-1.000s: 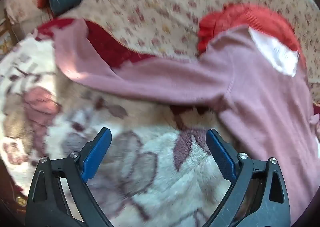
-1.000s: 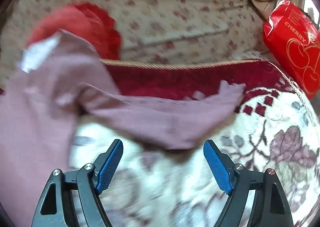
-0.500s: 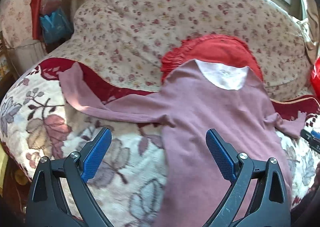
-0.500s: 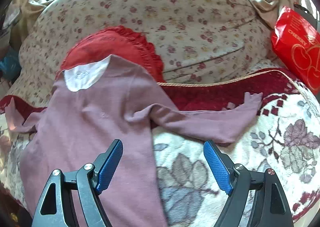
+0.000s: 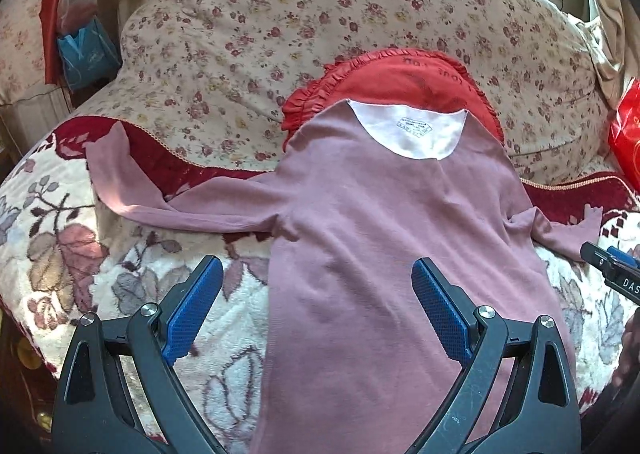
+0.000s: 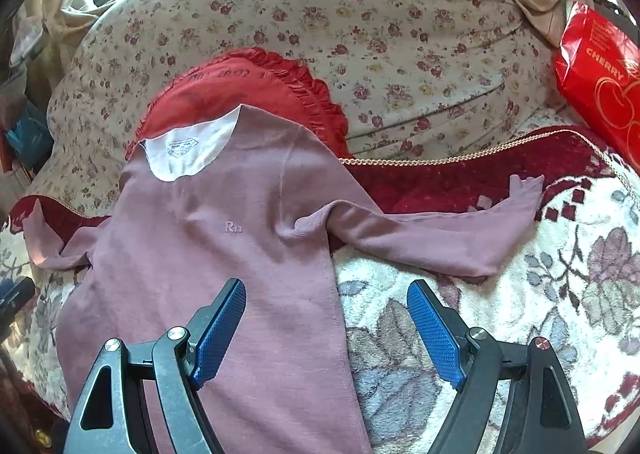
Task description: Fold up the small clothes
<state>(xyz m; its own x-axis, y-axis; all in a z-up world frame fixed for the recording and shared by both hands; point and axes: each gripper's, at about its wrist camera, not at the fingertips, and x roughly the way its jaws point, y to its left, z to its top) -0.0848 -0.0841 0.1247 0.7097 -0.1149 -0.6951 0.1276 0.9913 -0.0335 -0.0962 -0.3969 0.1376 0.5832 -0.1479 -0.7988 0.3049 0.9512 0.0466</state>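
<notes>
A mauve long-sleeved shirt [image 5: 380, 238] lies flat on a floral blanket, front up, neck away from me, both sleeves spread out. It also shows in the right wrist view [image 6: 208, 254]. Its left sleeve [image 5: 168, 206] reaches left, its right sleeve [image 6: 432, 238] reaches right. My left gripper [image 5: 316, 306] is open and empty, held above the shirt's lower left edge. My right gripper [image 6: 326, 326] is open and empty above the shirt's lower right edge. The right gripper's tip [image 5: 612, 270] shows at the right edge of the left wrist view.
A red frilled cushion [image 5: 404, 78] lies under the collar against the floral sofa back [image 6: 360, 14]. A red cherry bag [image 6: 600, 82] stands at the right. A blue bag [image 5: 84, 54] hangs at the left. The floral blanket [image 6: 500, 314] covers the seat.
Both grippers have pulled back from the sleeves toward me and centred on the shirt's body. More of the shirt is in view, lying spread flat. Both stayed open.
</notes>
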